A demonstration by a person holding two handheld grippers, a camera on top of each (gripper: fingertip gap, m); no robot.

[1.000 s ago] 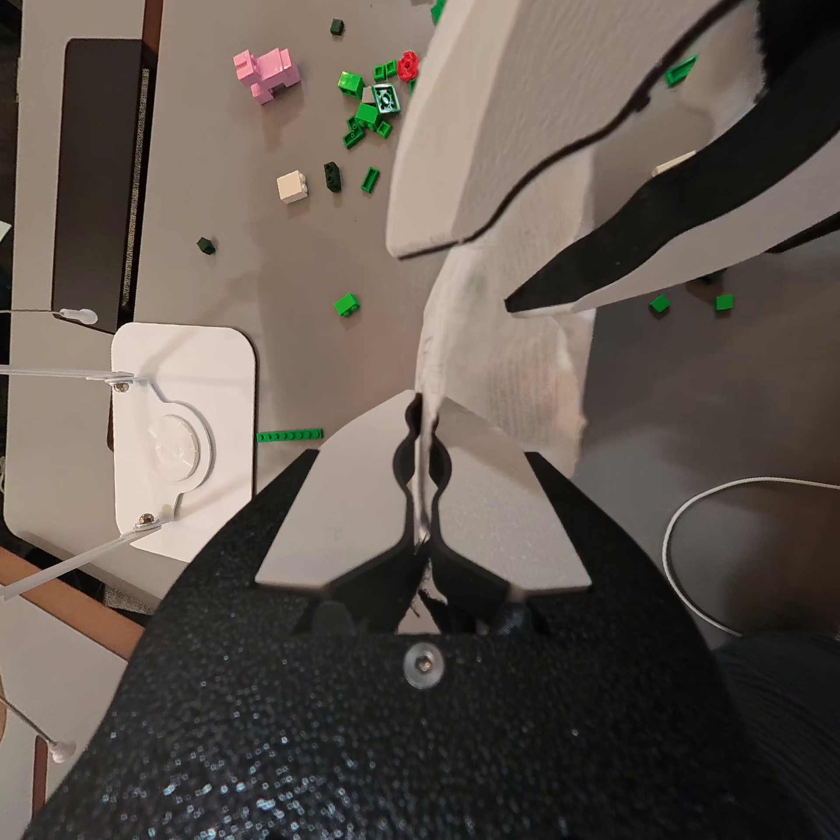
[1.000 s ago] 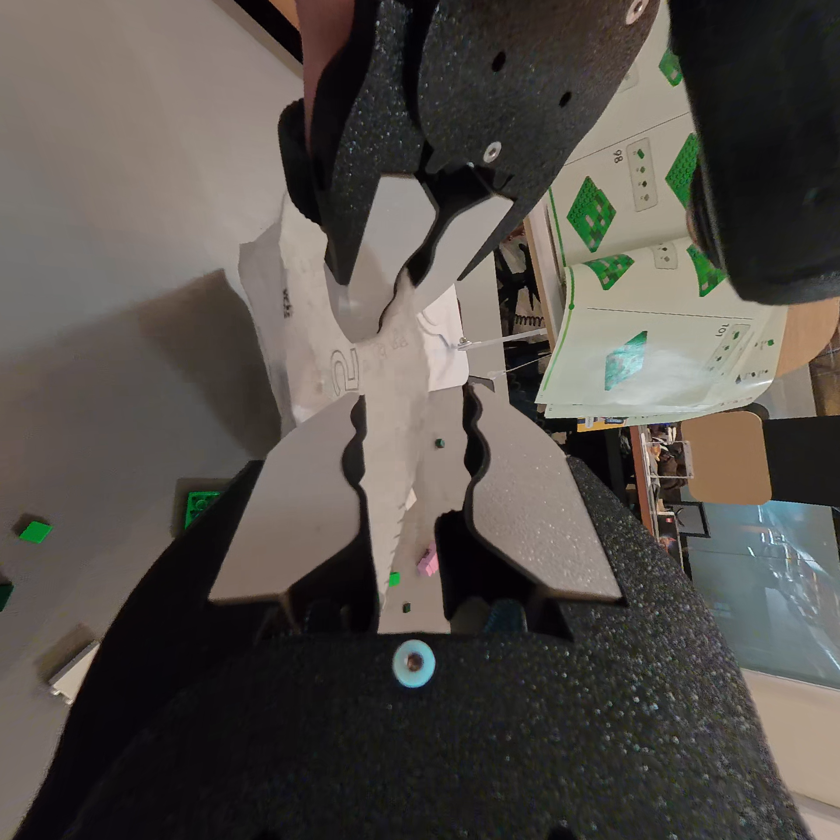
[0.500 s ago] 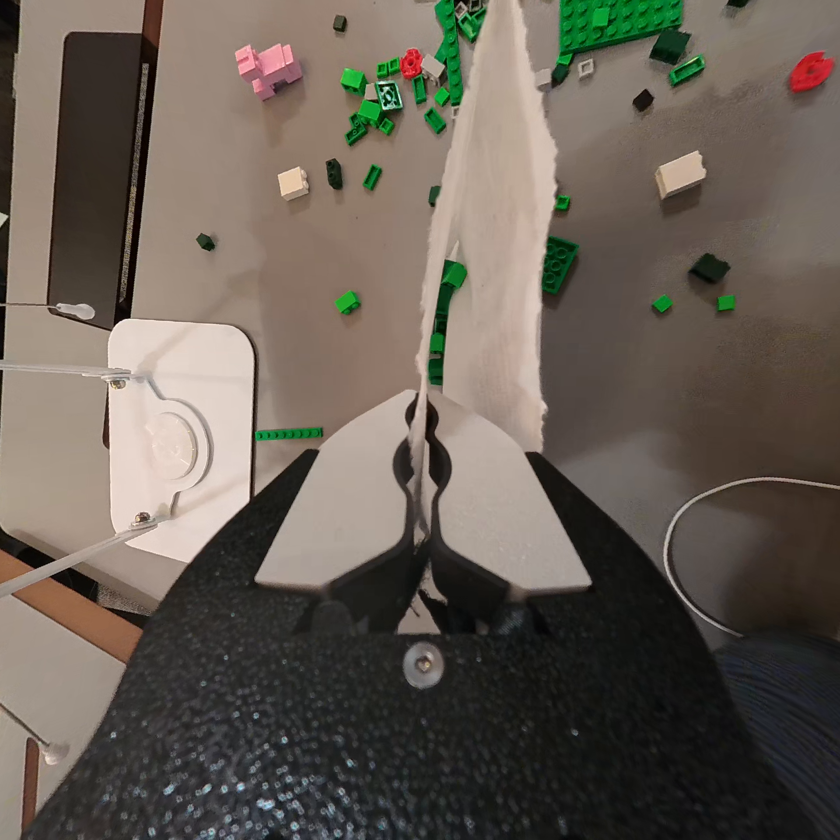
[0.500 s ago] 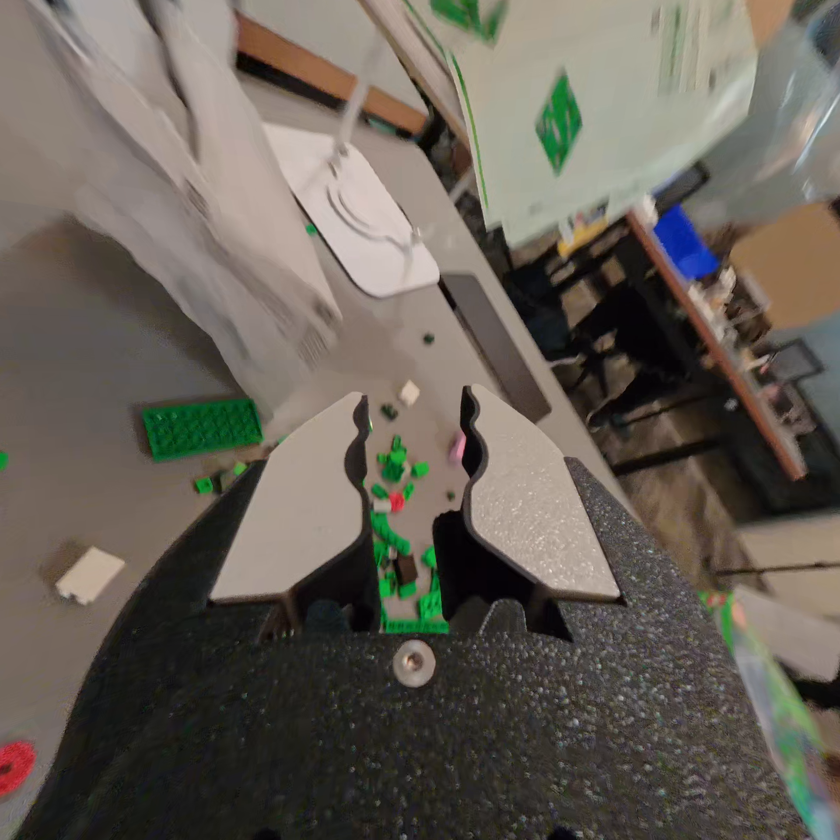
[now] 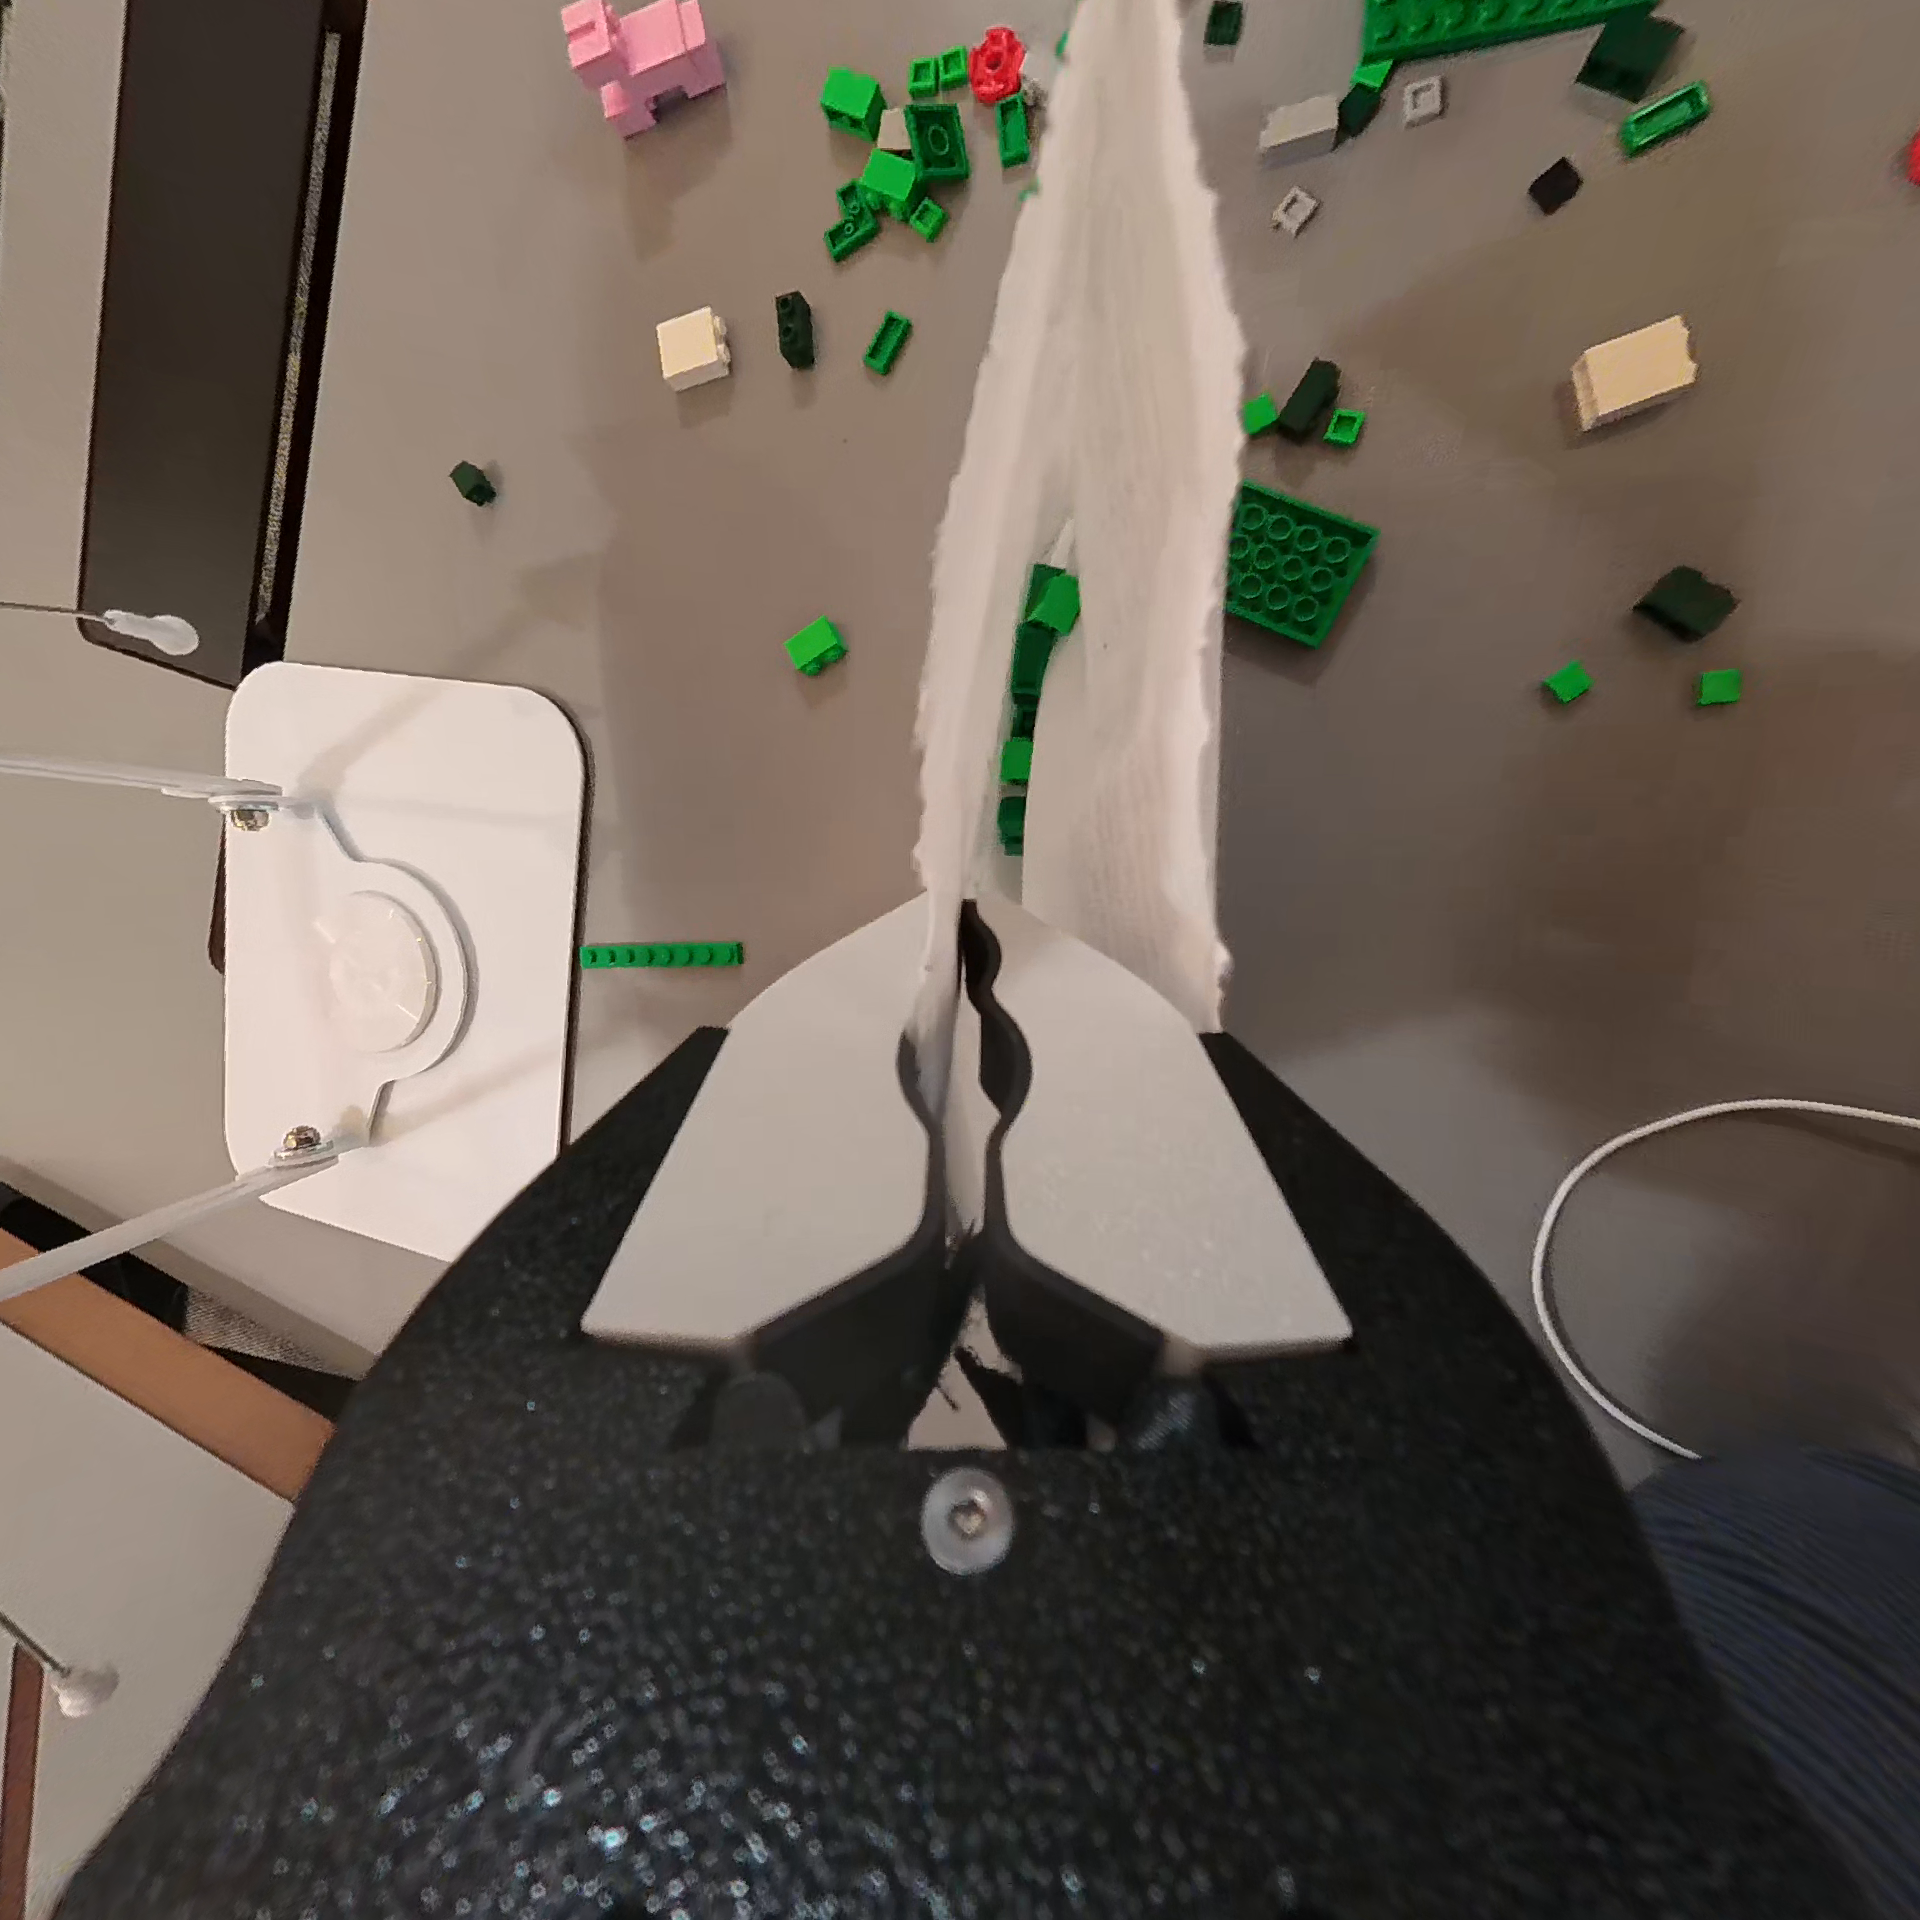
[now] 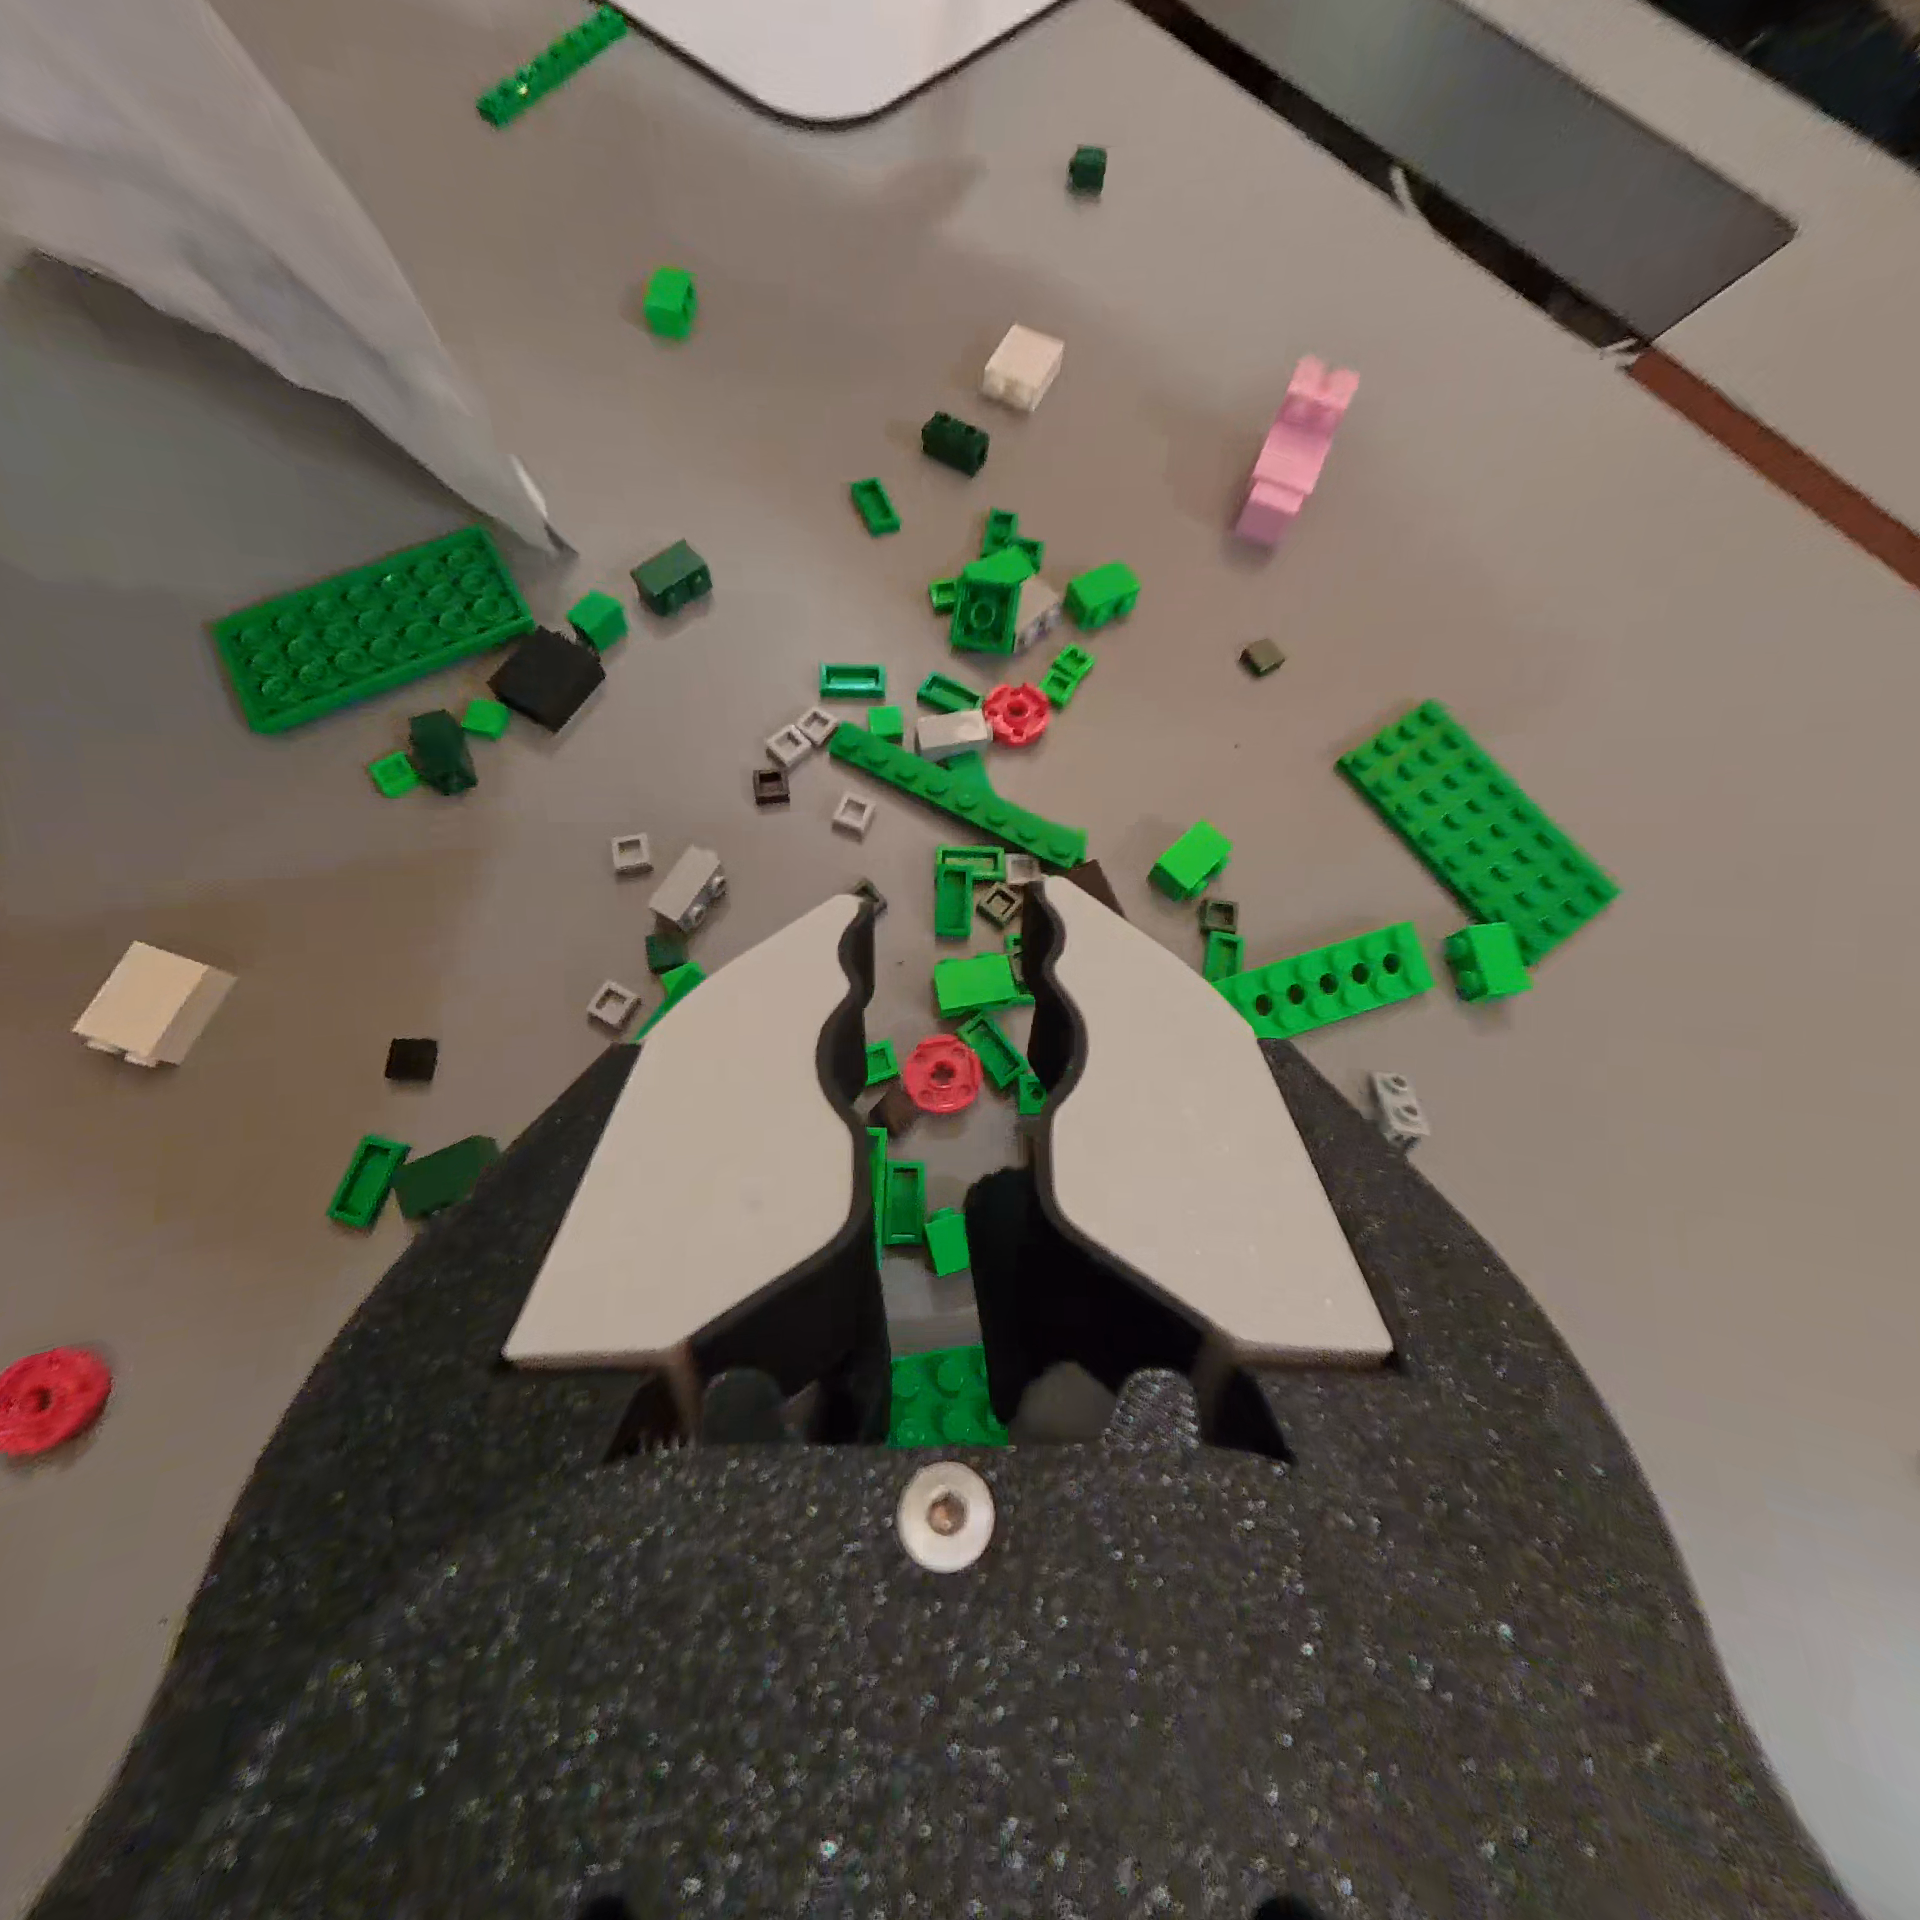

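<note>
My left gripper is shut on the edge of a torn white paper bag, which hangs open above the grey table. The bag also shows at the upper left of the right wrist view. My right gripper is open and empty, close above a scatter of small green, grey and red bricks. A red round piece and a green brick lie between its fingers on the table. Green plates lie to either side.
A pink brick pig and white bricks lie among the pieces. A white stand base sits at the left, beside a dark panel. A white cable curves at the right. Left tips to right tips: about 25 cm.
My right gripper has drawn away from the bag and now points down over the loose bricks. My left gripper still holds the bag, which hangs open.
</note>
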